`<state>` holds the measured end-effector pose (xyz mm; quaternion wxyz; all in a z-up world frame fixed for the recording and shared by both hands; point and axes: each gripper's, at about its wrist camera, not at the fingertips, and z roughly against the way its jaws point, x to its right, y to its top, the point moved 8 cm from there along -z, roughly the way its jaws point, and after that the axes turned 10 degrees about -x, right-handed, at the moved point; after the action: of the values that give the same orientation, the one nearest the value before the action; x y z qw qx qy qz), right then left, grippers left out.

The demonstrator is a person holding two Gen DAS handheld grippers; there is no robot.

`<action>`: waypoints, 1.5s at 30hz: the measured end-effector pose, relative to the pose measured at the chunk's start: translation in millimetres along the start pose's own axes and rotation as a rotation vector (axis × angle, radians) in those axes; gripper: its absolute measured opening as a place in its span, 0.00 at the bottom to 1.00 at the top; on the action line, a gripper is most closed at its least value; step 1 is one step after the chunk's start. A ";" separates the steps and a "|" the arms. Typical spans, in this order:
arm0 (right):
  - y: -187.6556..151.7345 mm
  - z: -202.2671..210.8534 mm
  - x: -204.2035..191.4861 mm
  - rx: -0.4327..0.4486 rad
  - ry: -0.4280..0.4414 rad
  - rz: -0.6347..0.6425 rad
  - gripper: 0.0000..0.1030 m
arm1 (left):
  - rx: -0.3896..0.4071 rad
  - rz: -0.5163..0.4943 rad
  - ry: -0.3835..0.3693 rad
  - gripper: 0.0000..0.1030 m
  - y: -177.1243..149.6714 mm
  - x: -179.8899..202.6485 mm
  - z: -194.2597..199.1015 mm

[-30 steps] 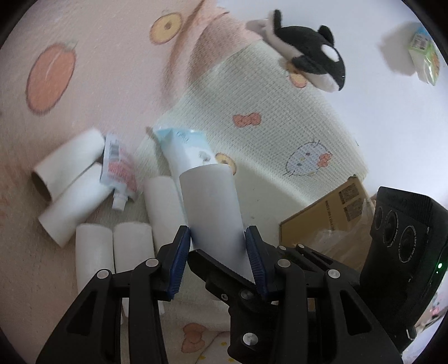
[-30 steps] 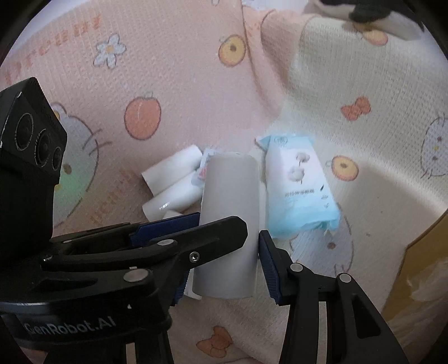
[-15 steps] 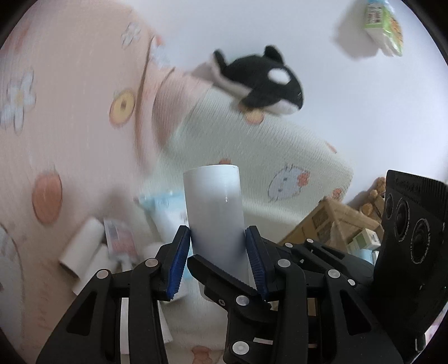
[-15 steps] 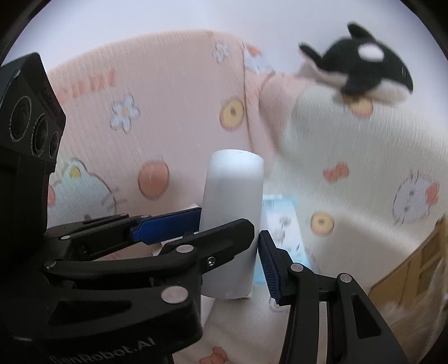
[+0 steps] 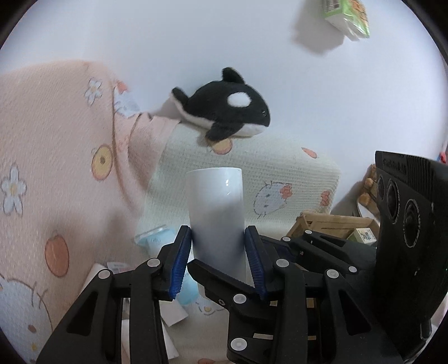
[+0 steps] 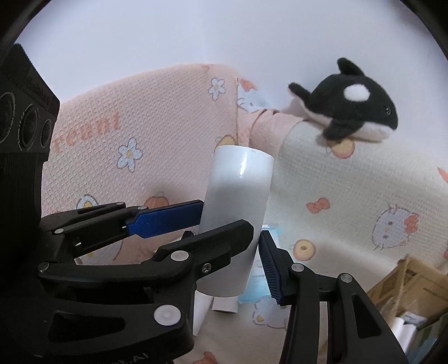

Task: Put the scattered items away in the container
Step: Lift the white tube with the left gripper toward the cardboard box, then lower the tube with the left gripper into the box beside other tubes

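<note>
A white paper roll [image 5: 215,204] stands upright in the air, lifted off the bed. My left gripper [image 5: 217,247] has both blue pads pressed on its lower part, and its jaws are closing a little. My right gripper [image 6: 232,252] holds the same roll [image 6: 238,190] from the other side. Its right pad [image 6: 270,266] lies against the roll, while its left finger is hidden behind the left gripper [image 6: 226,215]. One right finger [image 5: 218,280] crosses in front of the roll. A cardboard box [image 5: 330,224] sits low at the right.
More white rolls [image 6: 224,305] and a blue tissue pack [image 5: 155,238] lie on the patterned blanket [image 5: 56,145] below. An orca plush [image 5: 224,112] rests at the blanket's far edge against the white wall. A green pack [image 5: 347,16] hangs high on the wall.
Both grippers have risen together with the roll between them. The scattered rolls and tissue pack have sunk to the bottom of both views, and the wall and orca now fill the top.
</note>
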<state>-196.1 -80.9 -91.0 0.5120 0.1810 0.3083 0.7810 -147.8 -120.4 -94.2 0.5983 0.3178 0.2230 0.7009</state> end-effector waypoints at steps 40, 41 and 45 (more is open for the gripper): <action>-62.2 98.1 169.9 -0.047 -0.114 -0.222 0.48 | -0.208 -0.325 -0.134 0.42 15.6 205.3 -72.2; -63.9 98.1 172.1 -0.054 -0.115 -0.223 0.48 | -0.219 -0.329 -0.137 0.42 14.2 208.0 -74.6; -71.2 95.2 184.3 -0.100 -0.108 -0.244 0.48 | -0.282 -0.333 -0.152 0.41 8.5 217.5 -86.6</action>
<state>-165.6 135.6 -73.8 0.6273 0.1583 0.2606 0.7166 -233.2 97.2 -109.9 0.7594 0.2417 0.1262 0.5907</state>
